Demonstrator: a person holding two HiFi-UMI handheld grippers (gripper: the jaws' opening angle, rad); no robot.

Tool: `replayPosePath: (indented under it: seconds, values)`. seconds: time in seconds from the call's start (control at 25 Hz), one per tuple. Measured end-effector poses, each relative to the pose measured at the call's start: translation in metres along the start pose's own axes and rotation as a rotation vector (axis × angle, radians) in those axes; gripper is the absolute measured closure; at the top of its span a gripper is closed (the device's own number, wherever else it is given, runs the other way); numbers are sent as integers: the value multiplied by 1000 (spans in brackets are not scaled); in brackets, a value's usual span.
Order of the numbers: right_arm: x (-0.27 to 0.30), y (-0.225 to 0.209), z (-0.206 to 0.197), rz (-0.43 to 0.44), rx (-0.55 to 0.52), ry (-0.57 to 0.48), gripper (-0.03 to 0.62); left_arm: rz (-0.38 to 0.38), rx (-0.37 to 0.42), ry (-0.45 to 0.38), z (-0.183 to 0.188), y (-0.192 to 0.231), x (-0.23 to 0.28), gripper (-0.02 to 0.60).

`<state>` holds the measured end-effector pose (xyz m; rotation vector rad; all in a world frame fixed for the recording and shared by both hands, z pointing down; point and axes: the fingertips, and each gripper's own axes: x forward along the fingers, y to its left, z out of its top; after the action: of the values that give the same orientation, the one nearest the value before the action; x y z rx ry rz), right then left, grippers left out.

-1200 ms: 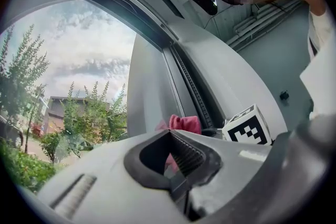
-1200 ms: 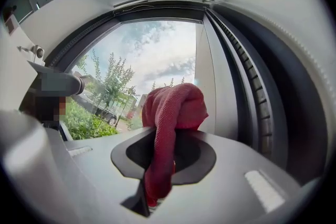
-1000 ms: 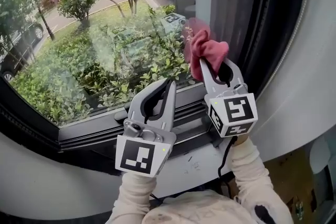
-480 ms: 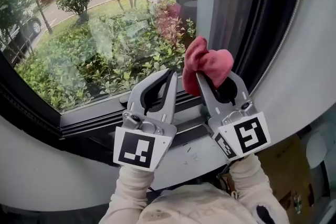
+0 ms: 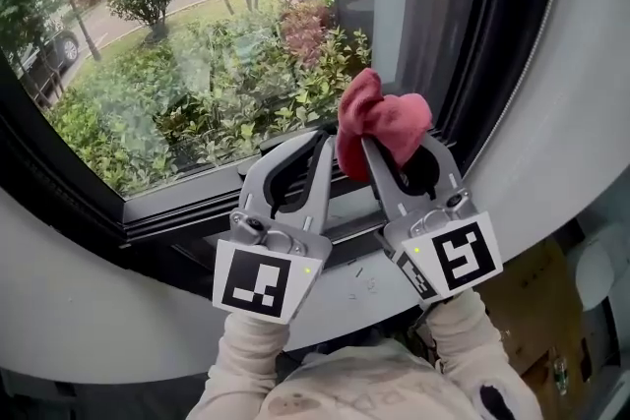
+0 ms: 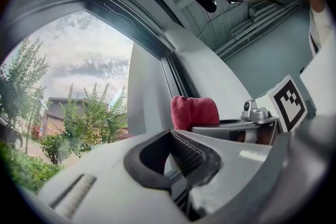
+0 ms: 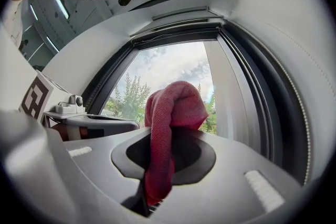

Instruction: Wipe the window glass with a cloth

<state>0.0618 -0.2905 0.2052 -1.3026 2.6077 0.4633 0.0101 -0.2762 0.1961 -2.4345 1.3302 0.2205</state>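
Red cloth is bunched up at the lower right corner of the window glass, right by the dark window frame. The right gripper has it pinched tight, with a strip trailing back between the jaws. The left gripper sits just beside it, pressed together on nothing.

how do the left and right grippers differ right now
The right gripper is shut on the red cloth; the left gripper is shut with nothing between its jaws. In the head view the left gripper leans right and the right gripper leans left, so their tips converge. Both are held by the window's lower frame.
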Motion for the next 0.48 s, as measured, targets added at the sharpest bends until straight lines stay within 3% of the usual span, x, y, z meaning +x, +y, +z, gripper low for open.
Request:
replayPosePath:
  seconds: [0.48]
  values:
    - [-5, 11, 6, 24, 20, -14, 508, 11, 14, -3, 6, -5, -9, 581]
